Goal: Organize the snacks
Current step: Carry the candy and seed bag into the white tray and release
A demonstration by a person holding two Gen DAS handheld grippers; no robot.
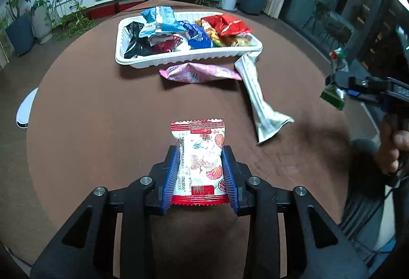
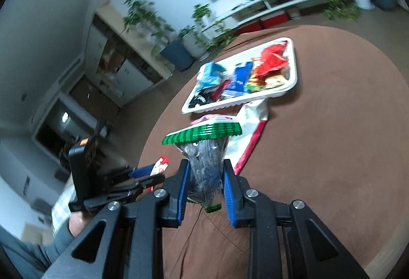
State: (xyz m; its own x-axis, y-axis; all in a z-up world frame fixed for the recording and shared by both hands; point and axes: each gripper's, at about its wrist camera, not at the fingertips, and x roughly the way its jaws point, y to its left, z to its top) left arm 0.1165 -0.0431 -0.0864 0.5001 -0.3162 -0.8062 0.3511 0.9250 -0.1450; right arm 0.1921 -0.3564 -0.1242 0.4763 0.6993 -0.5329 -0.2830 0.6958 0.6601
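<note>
Left gripper [image 1: 200, 174]: clenched on the red-and-white packet [image 1: 200, 161], blue pads pressing its two long sides; the packet points away from the camera, above the table [image 1: 89, 113]
Right gripper [image 2: 205, 182]: clenched on the clear packet with green ends [image 2: 204, 151], held by its crinkled middle, one green end fanned out ahead of the jaws; seen from the left wrist it hangs off to the right, clear of the table top
How they handle: both look light, soft and puffed; film likely slippery, contents probably crushable; a hold across the middle seems safest, not the thin sealed ends
Tray [image 1: 184, 59]: white, at the far side of the table, already heaped with packets in blue, black, red and yellow; little bare floor shows
In the way: a pink packet [image 1: 199, 73] lies just beside the tray's near rim; a long silver packet [image 1: 258, 97] lies with one end at the tray's right corner and stretches toward the near side; both sit between the grippers and the tray
Judgement: carried packets should go in over the rim from above, onto the pile
</note>
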